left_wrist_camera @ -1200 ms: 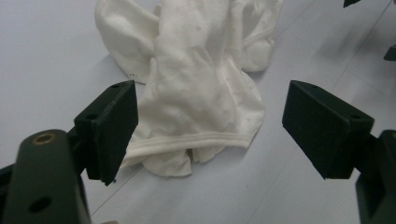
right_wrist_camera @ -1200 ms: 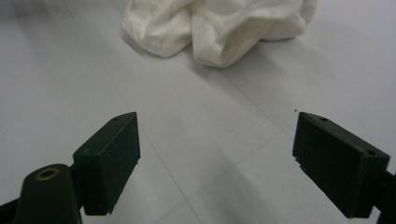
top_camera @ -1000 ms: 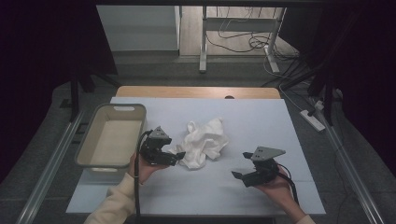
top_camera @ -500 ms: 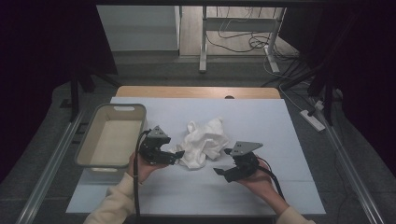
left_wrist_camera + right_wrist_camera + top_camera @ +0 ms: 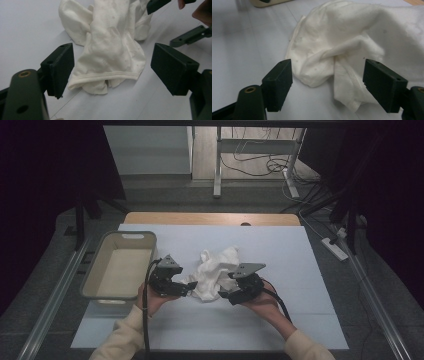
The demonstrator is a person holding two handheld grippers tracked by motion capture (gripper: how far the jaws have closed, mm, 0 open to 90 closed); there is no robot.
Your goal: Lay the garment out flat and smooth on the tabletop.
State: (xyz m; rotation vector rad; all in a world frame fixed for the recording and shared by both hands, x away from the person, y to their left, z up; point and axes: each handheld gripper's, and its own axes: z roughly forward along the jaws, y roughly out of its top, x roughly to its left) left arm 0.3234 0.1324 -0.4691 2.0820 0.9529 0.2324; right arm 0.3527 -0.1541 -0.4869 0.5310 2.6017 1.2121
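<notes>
The right gripper (image 5: 226, 295) is held low over the table, just at the near right edge of the white cloth (image 5: 215, 272). In the right gripper view its jaws are seen standing wide apart, with a hemmed fold of the cloth (image 5: 342, 57) lying between them; the pads are not pressed on the fabric. The jaws have just been closing a little, though a clear gap is left on each side of the fold. The gripper is carried in the person's right hand (image 5: 262, 297), from which a cable trails back toward the sleeve.

The left gripper (image 5: 189, 287) is held at the near left edge of the same cloth. In the left gripper view its jaws are also seen wide apart, and a hemmed edge of the cloth (image 5: 110, 55) is framed between them without being touched by either pad. The tips of the other gripper's jaws are visible beyond the cloth in that view. This gripper is gripped by the left hand (image 5: 152, 297).

The cloth is lying crumpled in a loose heap near the middle of the white table top (image 5: 300, 270), between the two grippers. A pale plastic tub (image 5: 95, 275) is placed at the left side of the table, just beside the left gripper and apart from the cloth.
</notes>
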